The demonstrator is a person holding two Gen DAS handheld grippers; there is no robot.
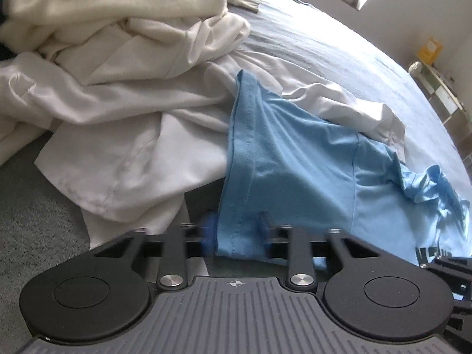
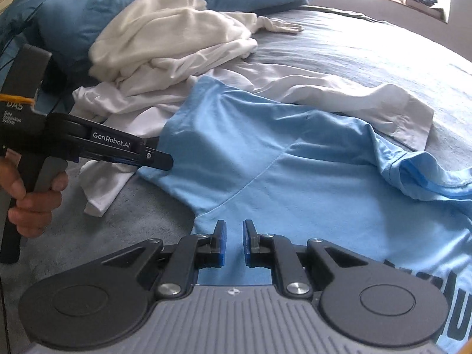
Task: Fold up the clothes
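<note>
A light blue T-shirt [image 1: 295, 162] [image 2: 295, 191] lies spread on the grey bed sheet [image 2: 354, 44], dark print at its lower right. My left gripper [image 1: 236, 225] is shut on the hemmed edge of its sleeve, with the fabric bunched between the fingers. In the right wrist view the left gripper [image 2: 160, 159] comes in from the left and clamps that sleeve's corner, held by a person's hand [image 2: 29, 203]. My right gripper [image 2: 234, 231] hovers over the shirt near the armpit seam. Its blue pads stand a narrow gap apart, with nothing pinched between them.
A pile of crumpled white clothes [image 1: 118, 59] [image 2: 165, 38] lies just behind the shirt. One white sleeve [image 2: 383, 103] stretches right along the shirt's far edge. A blue duvet [image 2: 118, 0] sits at the back left. A low shelf [image 1: 436, 88] stands beyond the bed.
</note>
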